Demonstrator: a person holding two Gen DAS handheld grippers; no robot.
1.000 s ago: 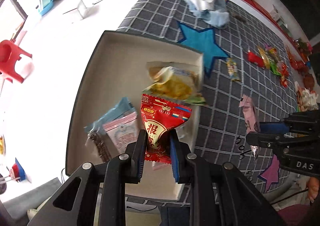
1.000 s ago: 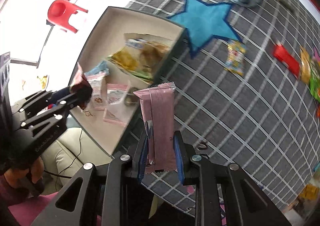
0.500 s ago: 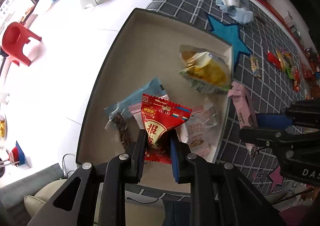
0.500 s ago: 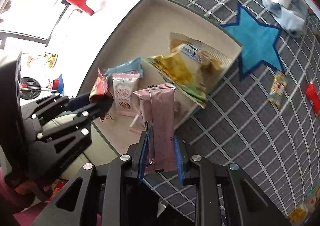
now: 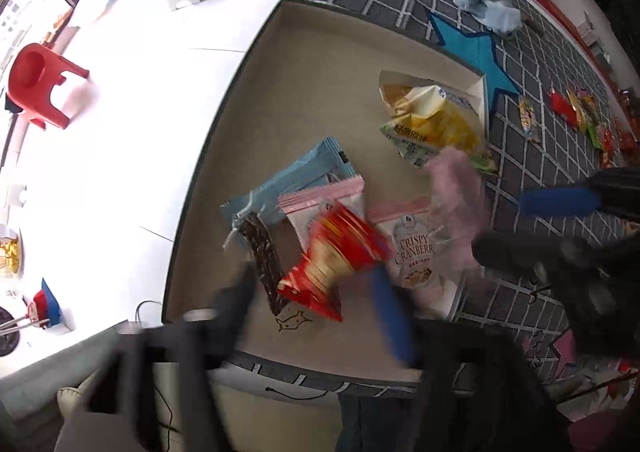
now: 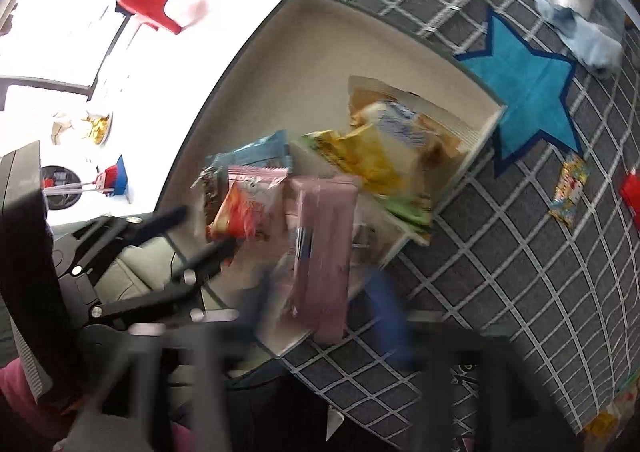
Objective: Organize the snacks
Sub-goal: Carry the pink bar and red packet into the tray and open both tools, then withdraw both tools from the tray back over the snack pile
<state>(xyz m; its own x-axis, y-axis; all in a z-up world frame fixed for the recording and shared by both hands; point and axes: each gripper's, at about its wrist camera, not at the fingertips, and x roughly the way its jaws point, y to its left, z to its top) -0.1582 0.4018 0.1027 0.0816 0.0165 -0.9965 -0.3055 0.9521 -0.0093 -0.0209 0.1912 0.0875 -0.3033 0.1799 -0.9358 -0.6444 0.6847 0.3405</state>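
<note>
Both tools' jaws just opened, red packet [image 5: 334, 266] (blurred) over tray [image 5: 320, 63].

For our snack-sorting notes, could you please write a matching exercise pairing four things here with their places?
1 red packet
2 yellow chip bag
3 blue star
4 red stool

a on the white floor
b printed on the checked cover beside the box
c between the left tool's open jaws
d at the box's far corner

1-c, 2-d, 3-b, 4-a
</note>
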